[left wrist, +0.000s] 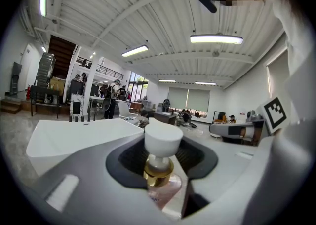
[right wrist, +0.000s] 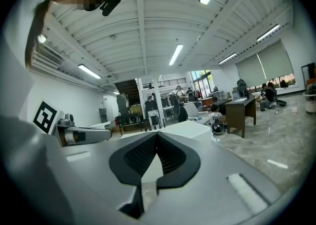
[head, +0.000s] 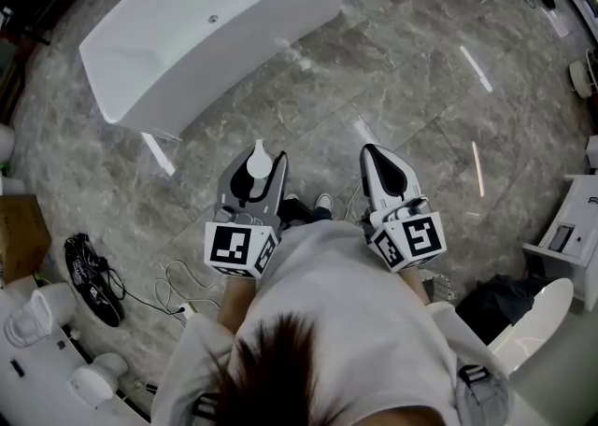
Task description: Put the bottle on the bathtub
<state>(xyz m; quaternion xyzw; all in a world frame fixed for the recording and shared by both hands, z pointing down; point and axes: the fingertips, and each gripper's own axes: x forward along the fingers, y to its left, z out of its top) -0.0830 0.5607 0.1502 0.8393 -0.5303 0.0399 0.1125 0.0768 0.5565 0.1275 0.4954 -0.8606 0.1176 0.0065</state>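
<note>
A small clear bottle (left wrist: 161, 182) with a white cap (left wrist: 163, 139) and a gold collar stands upright between the jaws of my left gripper (left wrist: 163, 167), which is shut on it. From the head view the cap of the bottle (head: 257, 163) shows at the tip of the left gripper (head: 254, 175). The white bathtub (head: 210, 27) stands on the floor ahead and to the left, well beyond both grippers; it shows as a white bathtub (left wrist: 79, 140) past the left jaws. My right gripper (head: 385, 172) is shut with nothing in it, jaw tips touching in the right gripper view (right wrist: 157, 142).
Grey marble floor (head: 374, 78) lies between me and the tub. Black shoes and cables (head: 92, 276) lie at the left, white sanitary ware (head: 542, 312) at the right. A dark desk (right wrist: 242, 110) and people stand far off in the hall.
</note>
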